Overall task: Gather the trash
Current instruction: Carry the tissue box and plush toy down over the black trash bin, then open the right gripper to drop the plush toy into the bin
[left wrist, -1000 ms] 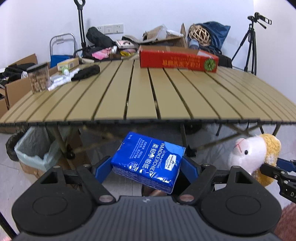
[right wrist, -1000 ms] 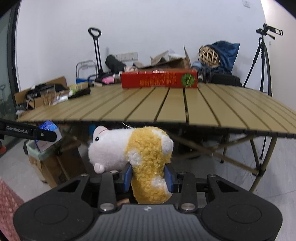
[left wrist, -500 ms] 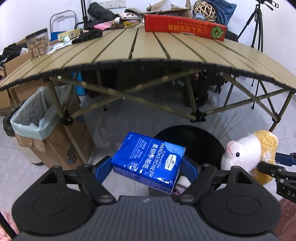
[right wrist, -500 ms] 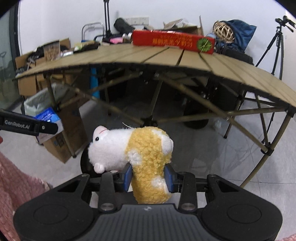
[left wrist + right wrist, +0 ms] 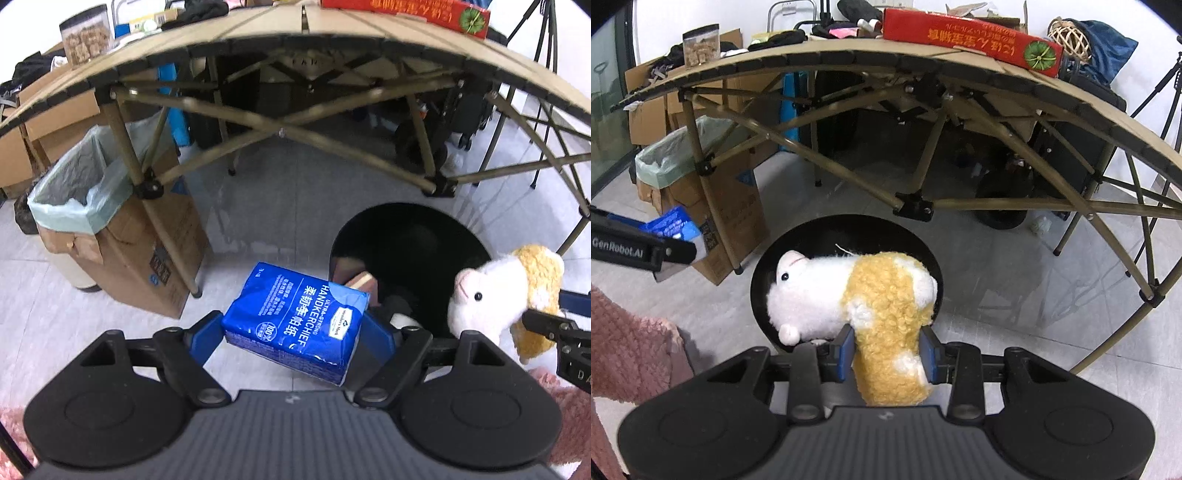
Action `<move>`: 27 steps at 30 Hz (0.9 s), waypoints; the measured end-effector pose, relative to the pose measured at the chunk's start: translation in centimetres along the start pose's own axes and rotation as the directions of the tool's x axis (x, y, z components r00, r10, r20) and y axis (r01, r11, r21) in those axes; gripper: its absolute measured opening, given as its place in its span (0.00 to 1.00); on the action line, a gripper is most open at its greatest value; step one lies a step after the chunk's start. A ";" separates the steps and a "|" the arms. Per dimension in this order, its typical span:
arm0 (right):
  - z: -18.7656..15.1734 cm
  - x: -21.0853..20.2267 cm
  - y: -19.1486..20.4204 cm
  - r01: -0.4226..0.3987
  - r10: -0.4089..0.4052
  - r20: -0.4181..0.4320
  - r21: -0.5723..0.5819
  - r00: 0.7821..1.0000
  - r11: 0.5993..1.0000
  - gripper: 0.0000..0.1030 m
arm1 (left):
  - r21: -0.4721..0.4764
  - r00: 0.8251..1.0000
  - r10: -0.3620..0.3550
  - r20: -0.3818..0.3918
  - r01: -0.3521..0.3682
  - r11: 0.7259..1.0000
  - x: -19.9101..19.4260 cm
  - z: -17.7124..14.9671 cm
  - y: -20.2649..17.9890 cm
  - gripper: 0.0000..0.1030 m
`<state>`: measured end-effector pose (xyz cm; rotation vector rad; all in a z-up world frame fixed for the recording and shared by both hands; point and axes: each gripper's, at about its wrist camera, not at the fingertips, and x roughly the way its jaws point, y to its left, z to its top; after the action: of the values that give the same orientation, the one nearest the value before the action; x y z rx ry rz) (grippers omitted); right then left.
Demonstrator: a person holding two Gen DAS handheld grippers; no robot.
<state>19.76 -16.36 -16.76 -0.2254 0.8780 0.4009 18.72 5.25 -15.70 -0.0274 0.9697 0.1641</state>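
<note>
- Left gripper (image 5: 293, 326) jaws clamped on blue tissue pack (image 5: 295, 321), held just left of black bin (image 5: 410, 236) on the floor.
- Right gripper (image 5: 888, 354) jaws squeezing plush hamster (image 5: 857, 302), hanging right over the bin opening.
- Worktop (image 5: 849, 55) above, red box (image 5: 971, 37) on it.

Floor: pale grey tiles (image 5: 280, 206), glossy, catching faint reflections.
Table: folding slat-top table (image 5: 849, 51) arcs across the top of both views, crossed tan legs (image 5: 258, 122) beneath.
Wall: plain white (image 5: 738, 14), upper left of the right view.
Boxes: cardboard box (image 5: 147, 254) with a pale green liner (image 5: 74, 184), left of centre.
Tripod: black tripod (image 5: 1167, 92), far right.
</note>
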 end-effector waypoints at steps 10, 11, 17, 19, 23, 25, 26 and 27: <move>1.6 2.4 0.7 -0.009 0.009 -0.033 0.000 0.999 1.000 0.35 | -0.041 0.995 0.007 -0.099 -0.011 0.999 1.7 -0.3 1.0 0.79; 1.7 2.7 0.8 -0.010 0.010 -0.035 -0.002 0.999 1.000 0.35 | -0.045 0.994 0.007 -0.106 -0.012 0.999 1.8 -0.3 1.0 0.79; 2.9 4.3 1.7 -0.022 0.022 -0.050 -0.011 0.999 1.000 0.35 | -0.051 0.991 0.018 -0.131 -0.024 0.998 2.4 -0.3 1.4 0.79; 3.2 4.8 1.9 -0.028 0.027 -0.056 -0.010 0.998 1.000 0.35 | -0.057 0.990 0.028 -0.140 -0.036 0.998 2.6 -0.3 1.7 0.79; 3.9 5.7 2.3 -0.038 0.038 -0.064 -0.010 0.997 0.999 0.35 | -0.073 0.985 0.046 -0.168 -0.059 0.996 3.3 -0.2 2.2 0.79; 4.1 6.2 2.5 -0.045 0.044 -0.065 -0.010 0.997 0.999 0.35 | -0.077 0.983 0.054 -0.177 -0.068 0.995 3.6 -0.2 2.4 0.79; 4.3 6.4 2.6 -0.047 0.046 -0.066 -0.012 0.997 0.999 0.35 | -0.077 0.982 0.058 -0.179 -0.072 0.994 3.7 -0.2 2.5 0.79; 4.4 6.6 2.8 -0.048 0.047 -0.068 -0.014 0.997 0.999 0.35 | -0.078 0.981 0.061 -0.183 -0.076 0.994 3.8 -0.2 2.5 0.79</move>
<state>25.38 -10.67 -19.26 -0.2338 0.9483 0.4461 20.29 8.20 -18.77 -0.0880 1.1444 0.2696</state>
